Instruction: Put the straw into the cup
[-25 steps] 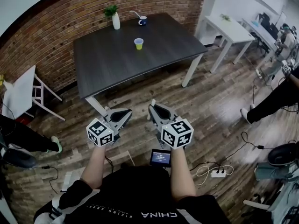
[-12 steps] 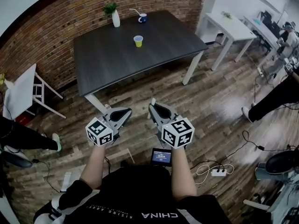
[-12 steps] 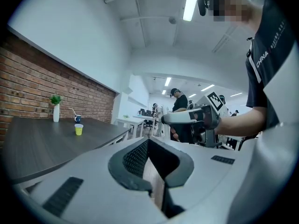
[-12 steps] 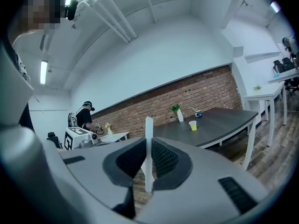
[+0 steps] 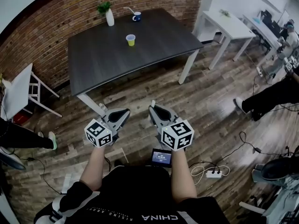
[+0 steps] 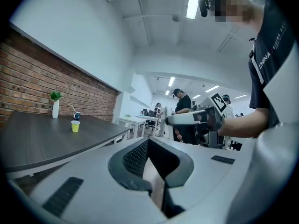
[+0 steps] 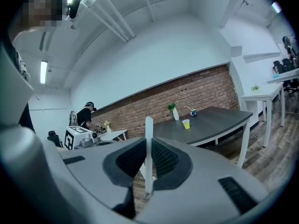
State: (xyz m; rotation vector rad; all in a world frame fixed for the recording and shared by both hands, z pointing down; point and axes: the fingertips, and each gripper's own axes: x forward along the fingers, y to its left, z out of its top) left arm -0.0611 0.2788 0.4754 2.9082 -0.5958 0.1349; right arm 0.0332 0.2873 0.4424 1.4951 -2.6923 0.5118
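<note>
The right gripper point(image 7: 148, 146) was clamped on the upright white straw point(image 7: 148, 125); the left gripper point(image 6: 149, 146) was closed and empty. The yellow cup point(image 5: 130, 40) stood at twelve o'clock on the table point(image 5: 159, 45), well apart. A straw striking its rim could tip it.

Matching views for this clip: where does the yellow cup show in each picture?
Head view: yellow cup, upper centre on the dark table.
Left gripper view: yellow cup at left, about mid-height.
Right gripper view: yellow cup right of centre.
Shared landmark: white vase beyond the cup.
</note>
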